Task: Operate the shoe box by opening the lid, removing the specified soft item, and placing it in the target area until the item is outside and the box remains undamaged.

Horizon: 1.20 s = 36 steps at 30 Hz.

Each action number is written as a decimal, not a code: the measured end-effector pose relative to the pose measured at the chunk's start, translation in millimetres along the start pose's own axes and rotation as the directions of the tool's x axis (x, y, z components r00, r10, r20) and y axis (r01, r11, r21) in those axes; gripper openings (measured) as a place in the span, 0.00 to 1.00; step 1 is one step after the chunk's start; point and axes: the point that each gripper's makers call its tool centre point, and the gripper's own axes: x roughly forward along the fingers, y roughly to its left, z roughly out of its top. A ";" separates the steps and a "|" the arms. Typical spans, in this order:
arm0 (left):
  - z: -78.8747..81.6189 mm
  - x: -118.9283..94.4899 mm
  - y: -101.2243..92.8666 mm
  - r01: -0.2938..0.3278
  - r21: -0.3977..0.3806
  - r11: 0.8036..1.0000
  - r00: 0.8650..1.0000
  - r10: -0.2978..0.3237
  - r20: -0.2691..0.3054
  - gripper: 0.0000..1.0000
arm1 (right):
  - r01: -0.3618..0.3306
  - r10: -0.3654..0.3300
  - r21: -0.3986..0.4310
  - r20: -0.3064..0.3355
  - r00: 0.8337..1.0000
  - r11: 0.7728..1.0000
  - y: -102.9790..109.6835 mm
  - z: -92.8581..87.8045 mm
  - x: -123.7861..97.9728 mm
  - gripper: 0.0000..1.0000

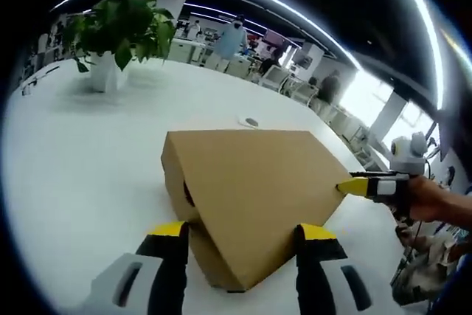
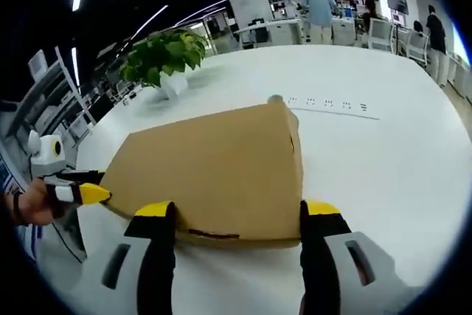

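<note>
A closed brown cardboard shoe box lies on the white table, its lid down. In the left gripper view my left gripper is open, its yellow-tipped jaws straddling the box's near corner. My right gripper comes in from the right, held by a hand, with its yellow tip at the box's right edge. In the right gripper view the shoe box fills the middle, and my right gripper is open with its jaws either side of the box's near end. The left gripper touches the box's left corner. What is inside the box is hidden.
A potted plant in a white pot stands at the table's far side, also seen as the plant. A small round object lies just behind the box. A row of sockets is set in the tabletop. People and desks are far behind.
</note>
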 end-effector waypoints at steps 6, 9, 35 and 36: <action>1.2 -0.3 1.0 0.005 0.002 1.000 1.000 -0.005 0.005 0.58 | 0.017 -0.017 0.003 0.009 1.000 1.000 3.0 -1.8 -0.5 0.65; 2.4 -1.1 3.9 -0.003 0.002 1.000 1.000 0.003 0.002 0.57 | 0.024 -0.024 0.008 0.013 1.000 1.000 7.3 -3.2 -1.6 0.65; -25.3 -73.3 49.5 -0.033 0.000 0.999 0.999 0.033 -0.027 0.56 | -0.024 0.024 -0.019 -0.009 1.000 1.000 90.8 -35.7 1.0 0.63; -27.0 -77.3 51.7 -0.035 0.000 0.999 0.999 0.035 -0.027 0.56 | -0.030 0.030 -0.022 -0.011 0.999 0.999 95.3 -37.7 0.7 0.63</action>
